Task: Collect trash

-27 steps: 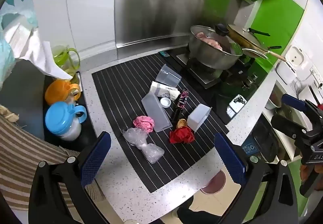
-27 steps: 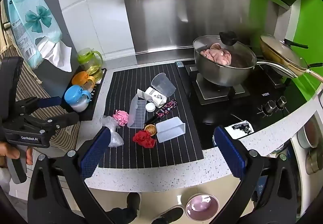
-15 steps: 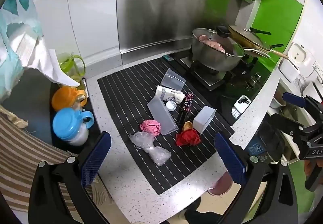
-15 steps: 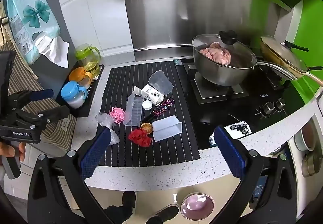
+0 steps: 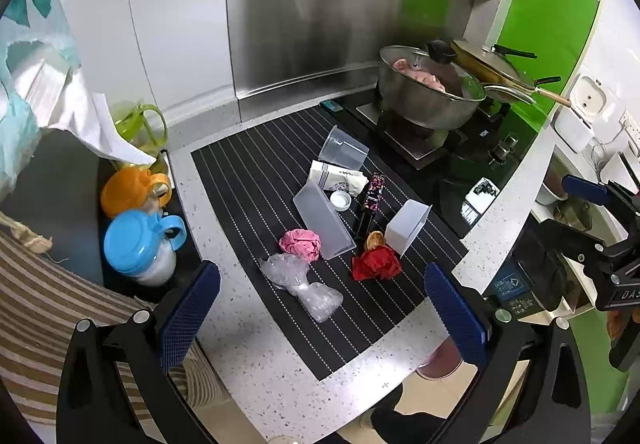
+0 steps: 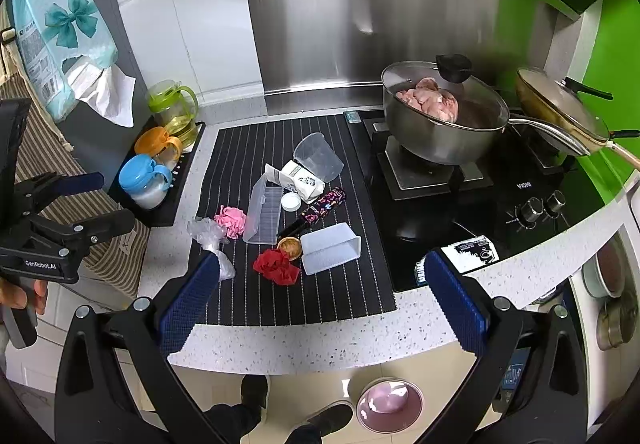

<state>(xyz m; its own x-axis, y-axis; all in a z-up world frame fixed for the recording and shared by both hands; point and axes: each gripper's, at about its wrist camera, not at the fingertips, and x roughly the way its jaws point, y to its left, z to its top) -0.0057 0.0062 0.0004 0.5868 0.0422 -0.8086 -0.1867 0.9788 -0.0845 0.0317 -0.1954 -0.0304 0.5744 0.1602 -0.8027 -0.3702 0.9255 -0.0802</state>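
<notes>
I read "GenRobot.AI" in white on the black body of the left gripper (image 6: 60, 200), at the far left of the right wrist view. I read "VIOMI" in white on the black glass of the hob (image 6: 524, 186), just in front of the steel pot (image 6: 440, 132). The right gripper (image 5: 600, 228) carries white letters "DAS", cut off at the frame edge. Print on the tissue pack (image 6: 56, 20) is too small to read.

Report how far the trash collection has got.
Nothing looks collected. Nothing is in hand: the left gripper and right gripper are open and empty above the counter edge. All is left on the striped mat: the red wad, pink wad, clear plastic bag, carton and clear cup.
</notes>
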